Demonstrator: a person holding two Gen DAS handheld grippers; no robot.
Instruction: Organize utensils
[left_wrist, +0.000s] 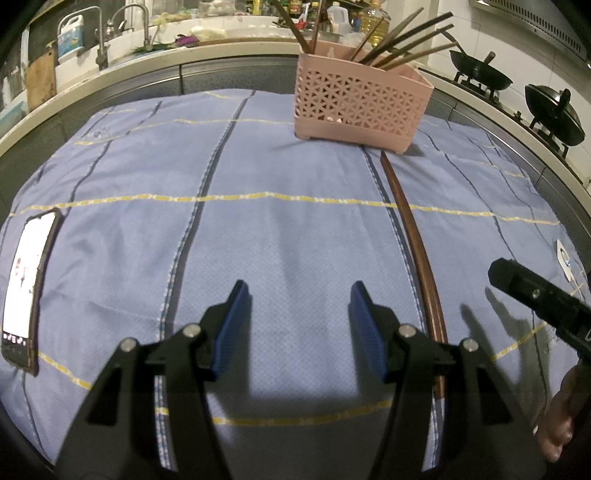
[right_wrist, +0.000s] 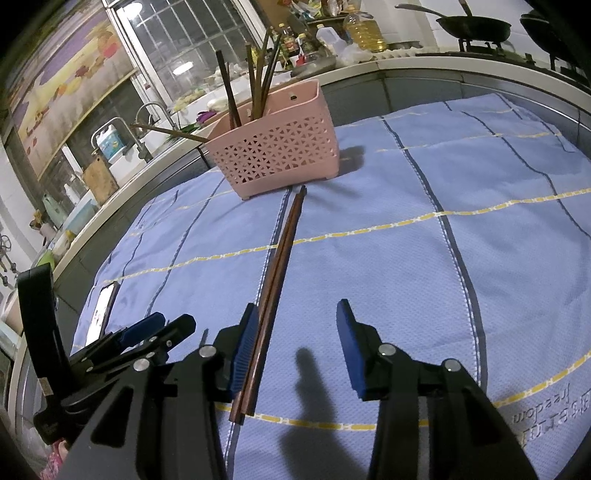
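Done: several chopsticks already stand in your pink basket (right_wrist: 280, 147) near the table's far edge.
Left: one chopstick pair (right_wrist: 275, 280) lies mid-table.
Jaws: your right gripper (right_wrist: 295, 328) straddles the pair, half open, not clamping; left gripper (left_wrist: 295, 314) half open, empty.

The cloth (left_wrist: 295, 229) is pale blue, crossed by dark blue stripes and thin yellow lines. The basket (left_wrist: 358, 99) is pink — pierced with a triangle lattice. The chopsticks (right_wrist: 277, 273) are reddish brown. Both grippers' pads (left_wrist: 231, 328) are blue on black arms.
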